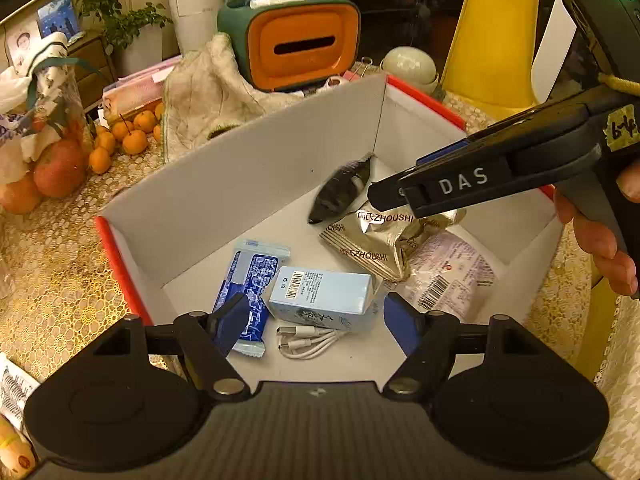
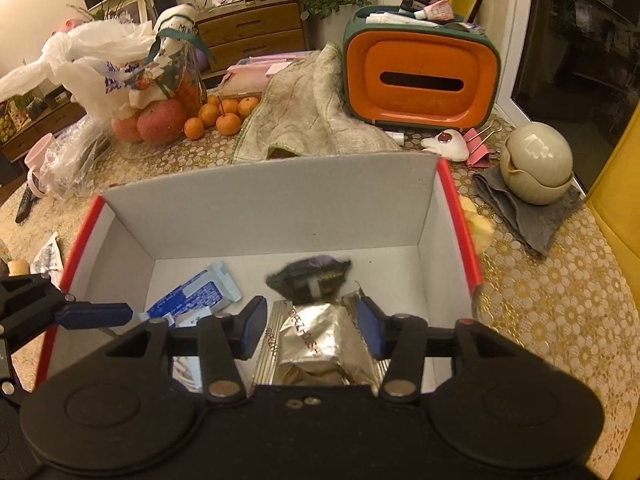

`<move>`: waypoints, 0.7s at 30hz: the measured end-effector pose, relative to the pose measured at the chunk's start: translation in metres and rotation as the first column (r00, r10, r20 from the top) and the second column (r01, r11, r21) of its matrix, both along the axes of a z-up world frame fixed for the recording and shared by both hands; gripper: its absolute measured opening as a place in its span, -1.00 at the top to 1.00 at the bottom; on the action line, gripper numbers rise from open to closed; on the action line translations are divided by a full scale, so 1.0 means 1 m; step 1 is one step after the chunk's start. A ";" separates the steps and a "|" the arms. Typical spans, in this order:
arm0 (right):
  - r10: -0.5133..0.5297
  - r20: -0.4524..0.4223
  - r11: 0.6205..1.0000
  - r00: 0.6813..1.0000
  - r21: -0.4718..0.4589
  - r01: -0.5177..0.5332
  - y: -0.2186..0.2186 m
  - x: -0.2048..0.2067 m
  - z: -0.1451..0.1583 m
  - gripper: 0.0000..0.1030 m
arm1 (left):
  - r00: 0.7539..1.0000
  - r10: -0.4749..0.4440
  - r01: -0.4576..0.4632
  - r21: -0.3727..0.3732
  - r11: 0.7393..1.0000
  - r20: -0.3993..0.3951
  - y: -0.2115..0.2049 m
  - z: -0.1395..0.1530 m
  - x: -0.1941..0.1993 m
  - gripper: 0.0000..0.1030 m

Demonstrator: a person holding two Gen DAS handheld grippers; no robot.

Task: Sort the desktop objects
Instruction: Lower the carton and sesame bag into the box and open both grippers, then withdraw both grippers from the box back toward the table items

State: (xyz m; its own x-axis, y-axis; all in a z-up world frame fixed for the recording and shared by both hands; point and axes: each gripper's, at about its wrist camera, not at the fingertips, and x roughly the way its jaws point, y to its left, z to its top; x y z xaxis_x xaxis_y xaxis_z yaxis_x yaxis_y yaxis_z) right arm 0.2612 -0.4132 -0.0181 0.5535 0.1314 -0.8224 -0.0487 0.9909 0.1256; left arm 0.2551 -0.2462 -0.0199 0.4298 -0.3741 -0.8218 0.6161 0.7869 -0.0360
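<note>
Right gripper (image 2: 312, 330) parted, empty, above silver packet (image 2: 316, 344) in box (image 2: 272, 204); dark packet (image 2: 310, 276) blurred, likely dropping. Left gripper (image 1: 316, 322) wide. Withdraw straight up.

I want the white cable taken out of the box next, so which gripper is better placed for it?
Left. The left gripper hangs open right above the white cable. The right gripper sits over the silver snack packet, further off.
</note>
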 end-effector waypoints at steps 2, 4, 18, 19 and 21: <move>0.002 0.012 1.000 1.000 0.001 -0.002 0.001 -0.006 0.006 -0.06 | 1.000 0.006 -0.006 -0.009 1.000 0.007 0.004 0.006 -0.005 -0.43; 0.010 0.019 1.000 1.000 -0.007 -0.009 0.004 -0.013 0.013 -0.06 | 1.000 0.011 -0.010 -0.018 1.000 0.018 0.007 0.012 -0.011 -0.43; 0.068 0.077 0.997 0.995 -0.037 -0.066 0.044 -0.072 0.062 -0.06 | 0.990 0.069 -0.055 -0.110 0.992 0.124 0.057 0.066 -0.075 -0.43; 0.070 0.082 0.997 0.994 -0.034 -0.067 0.047 -0.076 0.064 -0.06 | 0.988 0.076 -0.060 -0.119 0.991 0.132 0.063 0.069 -0.080 -0.43; 0.073 0.086 0.997 0.994 -0.027 -0.071 0.053 -0.085 0.067 -0.06 | 0.984 0.094 -0.074 -0.134 0.988 0.148 0.074 0.075 -0.090 -0.43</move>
State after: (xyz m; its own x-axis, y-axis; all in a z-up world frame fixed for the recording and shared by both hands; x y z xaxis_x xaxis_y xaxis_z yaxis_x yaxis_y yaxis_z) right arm 0.1766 -0.3600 0.0493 0.6129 0.1547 -0.7749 -0.1301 0.9870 0.0942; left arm 0.1647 -0.1721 0.0549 0.5816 -0.4286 -0.6914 0.5537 0.8313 -0.0496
